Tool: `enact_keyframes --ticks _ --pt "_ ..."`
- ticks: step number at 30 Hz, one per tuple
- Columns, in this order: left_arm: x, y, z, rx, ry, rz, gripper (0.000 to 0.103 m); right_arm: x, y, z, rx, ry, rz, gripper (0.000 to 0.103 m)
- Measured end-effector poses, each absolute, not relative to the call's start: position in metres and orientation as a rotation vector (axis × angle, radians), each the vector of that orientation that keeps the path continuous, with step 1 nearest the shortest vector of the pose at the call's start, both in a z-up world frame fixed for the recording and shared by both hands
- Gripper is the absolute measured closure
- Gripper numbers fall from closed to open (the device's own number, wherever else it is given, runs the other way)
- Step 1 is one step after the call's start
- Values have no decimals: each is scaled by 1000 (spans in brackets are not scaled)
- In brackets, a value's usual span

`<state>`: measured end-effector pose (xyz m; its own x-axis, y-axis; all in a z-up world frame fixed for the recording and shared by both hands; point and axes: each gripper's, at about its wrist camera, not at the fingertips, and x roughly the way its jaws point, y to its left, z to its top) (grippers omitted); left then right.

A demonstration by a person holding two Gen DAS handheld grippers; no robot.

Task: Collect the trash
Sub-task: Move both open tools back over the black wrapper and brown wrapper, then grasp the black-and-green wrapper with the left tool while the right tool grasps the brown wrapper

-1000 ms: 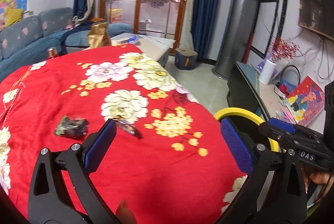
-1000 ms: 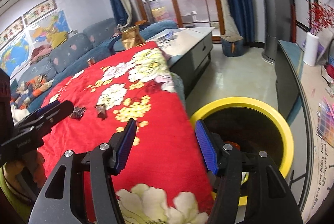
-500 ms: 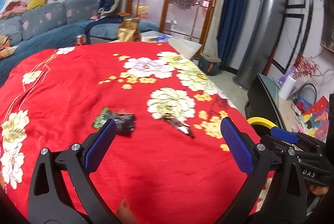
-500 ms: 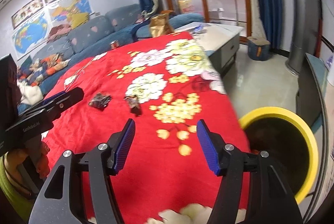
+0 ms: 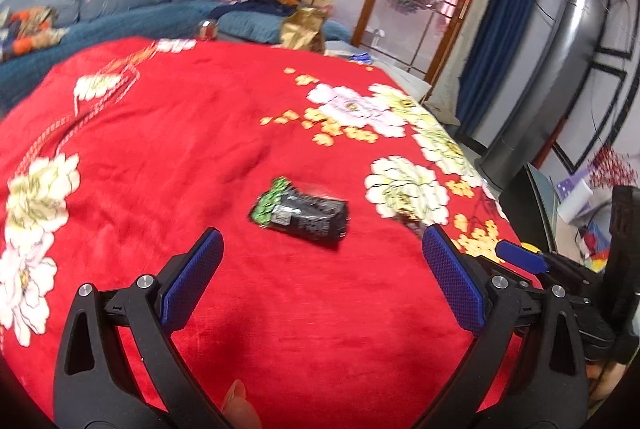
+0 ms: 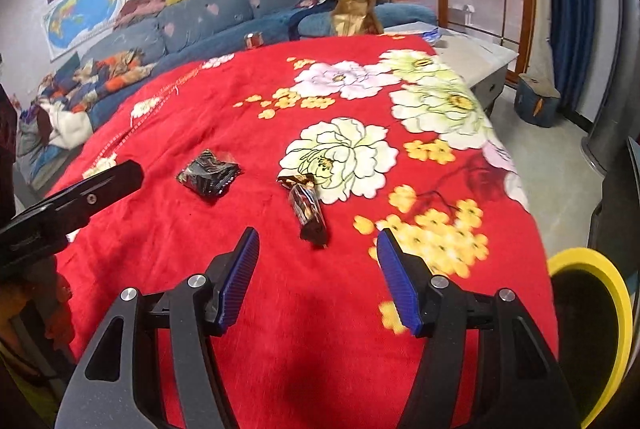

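Note:
A black and green snack wrapper lies on the red flowered cloth, just ahead of my open, empty left gripper. It also shows in the right wrist view. A brown candy wrapper lies just ahead of my open, empty right gripper; in the left wrist view only its tip shows behind my right finger. The yellow-rimmed trash bin stands off the table's right edge.
A gold paper bag and a small can stand at the table's far edge. A blue sofa with clothes lies beyond. A grey coffee table and a tall grey column stand to the right.
Both grippers have swung left, away from the bin and over the table. The two wrappers are now closer and centred ahead of the open jaws.

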<state>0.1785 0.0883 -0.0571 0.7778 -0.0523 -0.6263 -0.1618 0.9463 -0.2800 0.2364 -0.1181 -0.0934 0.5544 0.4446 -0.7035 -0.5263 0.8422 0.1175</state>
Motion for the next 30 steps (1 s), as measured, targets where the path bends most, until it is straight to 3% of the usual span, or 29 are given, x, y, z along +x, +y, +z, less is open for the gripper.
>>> enact_keyframes --ticks 4,7,10,14,20,24,30 --pt "187 105 -72 -428 717 67 25 253 -108 -105 -102 844 583 45" --pt "193 114 -82 -505 743 56 31 264 -103 -115 -86 881 580 52" --pt "199 119 -91 -584 764 31 35 271 -102 -124 -59 915 587 62" --pt "210 121 -103 -671 794 15 38 269 -105 -127 -33 928 597 86" --pt "225 120 -107 -705 796 42 44 253 -115 -126 -12 922 604 86" --pt "234 118 -109 -673 818 89 71 237 -127 -124 7 911 603 86" --pt "235 106 -104 -609 817 68 86 217 -150 -122 39 904 581 86"
